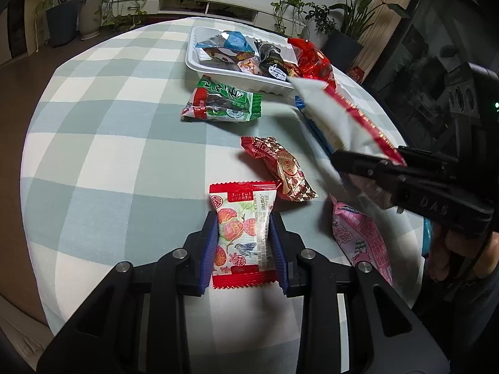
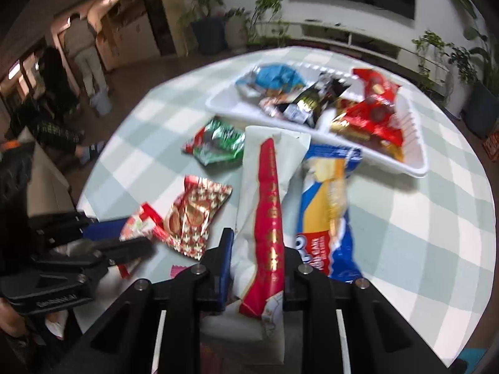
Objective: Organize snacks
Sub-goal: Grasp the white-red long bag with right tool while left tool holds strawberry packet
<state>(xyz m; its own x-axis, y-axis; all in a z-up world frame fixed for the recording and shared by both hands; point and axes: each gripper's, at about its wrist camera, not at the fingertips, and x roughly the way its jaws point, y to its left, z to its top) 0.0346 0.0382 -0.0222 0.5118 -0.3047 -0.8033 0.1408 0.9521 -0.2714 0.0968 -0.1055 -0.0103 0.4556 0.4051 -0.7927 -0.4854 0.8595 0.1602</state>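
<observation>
- Gripping a red-and-white candy packet [image 1: 241, 233], the left gripper [image 1: 243, 233] has its jaws closed on both sides, low over the tabletop [image 1: 93, 155].
- Right gripper [image 2: 257, 268]: jaws clamped on a long white-and-red packet [image 2: 265, 202], raised.
- White tray [image 1: 199, 65], far side, holds several snacks.

Hand-held gripper [image 2: 254, 268] clamping white-red packet [image 2: 265, 193], tray [image 2: 414, 143] beyond
</observation>
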